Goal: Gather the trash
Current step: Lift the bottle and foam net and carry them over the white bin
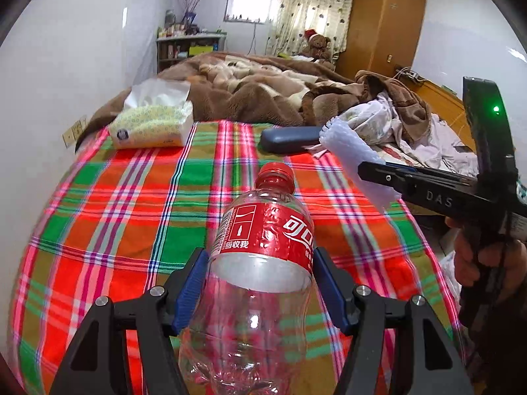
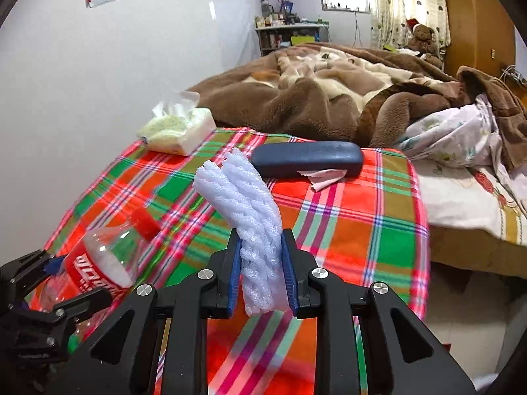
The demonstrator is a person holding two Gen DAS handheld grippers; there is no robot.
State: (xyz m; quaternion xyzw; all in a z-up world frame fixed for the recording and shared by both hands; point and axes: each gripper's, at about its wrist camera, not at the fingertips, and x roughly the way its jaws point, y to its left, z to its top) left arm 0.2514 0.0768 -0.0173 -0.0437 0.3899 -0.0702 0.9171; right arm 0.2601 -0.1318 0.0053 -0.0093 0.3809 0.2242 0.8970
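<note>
My left gripper (image 1: 260,283) is shut on an empty clear plastic cola bottle (image 1: 263,227) with a red label and red cap, held above the plaid bedspread (image 1: 115,214). The bottle also shows at the lower left of the right wrist view (image 2: 98,260). My right gripper (image 2: 260,273) is shut on a white foam net sleeve (image 2: 247,197), held above the spread. In the left wrist view the sleeve (image 1: 352,158) sticks out of the right gripper's fingers (image 1: 388,177) at the right.
A tissue pack (image 1: 151,121) lies at the spread's far left. A dark blue glasses case (image 2: 309,161) with a pink scrap of paper (image 2: 324,177) under it lies at the far edge. Brown blankets (image 2: 313,98) and white bedding (image 2: 461,138) lie beyond. The bed's right edge drops to the floor.
</note>
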